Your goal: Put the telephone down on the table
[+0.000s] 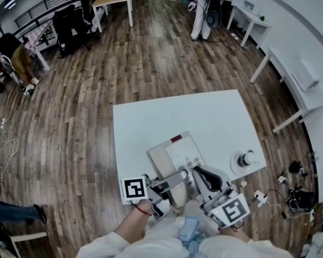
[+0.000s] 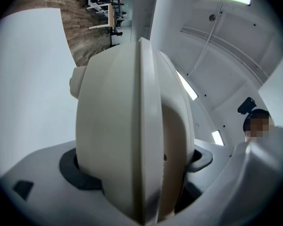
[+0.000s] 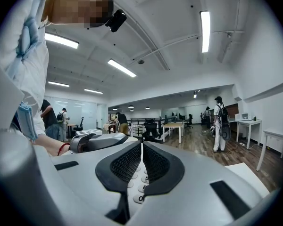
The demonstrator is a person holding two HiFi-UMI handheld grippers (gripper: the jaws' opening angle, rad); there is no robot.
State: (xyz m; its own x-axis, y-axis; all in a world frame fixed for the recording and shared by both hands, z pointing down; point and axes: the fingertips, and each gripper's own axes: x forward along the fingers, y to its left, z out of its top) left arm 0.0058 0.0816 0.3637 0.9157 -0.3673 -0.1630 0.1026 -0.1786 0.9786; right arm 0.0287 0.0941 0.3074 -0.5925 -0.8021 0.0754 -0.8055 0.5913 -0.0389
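Setting the telephone down well means bringing it level and low before anything lets go. We see it in the head view over the near part of the white table, close to the near edge; whether its base already touches the top we cannot tell. The left tongs are clamped on a rounded beige part of it, which fills that gripper's view. The right tongs are closed tight with nothing seen between them, and they lie just over the keys. We judge from this that they steady the telephone rather than grip it. As the only real grip is on the left side, we should lower both sides together, flat, so the whole base meets the top at once and not one corner first. We should aim further in from the near edge, and clear of the small round thing that stands well apart to the right. Only once the base sits firm should the left tongs open, slowly and straight, so that they do not drag the telephone askew.
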